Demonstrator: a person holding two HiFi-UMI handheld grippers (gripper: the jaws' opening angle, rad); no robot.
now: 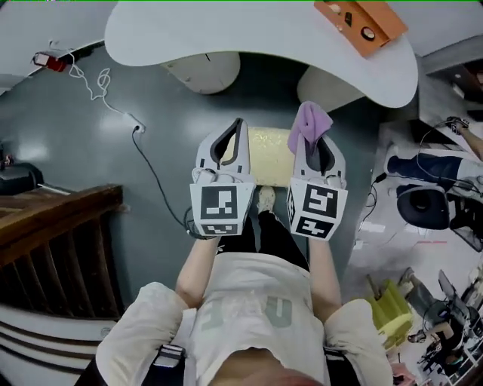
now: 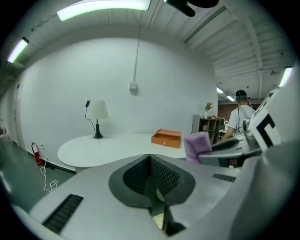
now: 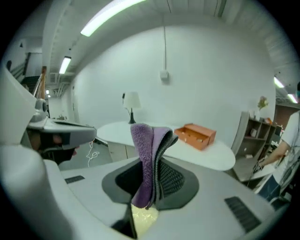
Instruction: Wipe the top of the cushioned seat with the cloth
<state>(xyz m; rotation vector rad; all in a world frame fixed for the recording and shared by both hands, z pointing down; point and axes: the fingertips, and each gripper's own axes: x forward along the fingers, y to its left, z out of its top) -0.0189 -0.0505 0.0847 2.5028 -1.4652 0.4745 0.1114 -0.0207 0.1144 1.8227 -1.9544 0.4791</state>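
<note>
A pale yellow cushioned seat (image 1: 268, 157) stands on the floor below and between my two grippers; a sliver of the seat (image 3: 143, 218) shows under the jaws in the right gripper view. My right gripper (image 1: 313, 143) is shut on a folded purple cloth (image 1: 309, 121), and the cloth (image 3: 147, 159) sticks up out of the jaws. My left gripper (image 1: 238, 130) is shut with nothing in it and hangs level with the right one, over the seat's left edge. From the left gripper view the cloth (image 2: 197, 145) shows off to the right.
A white rounded table (image 1: 256, 34) lies just beyond the seat, bearing an orange box (image 1: 361, 22) and a lamp (image 2: 97, 117). A cable (image 1: 151, 170) runs over the floor at left. A dark wooden railing (image 1: 53, 234) stands at left, clutter and cables at right.
</note>
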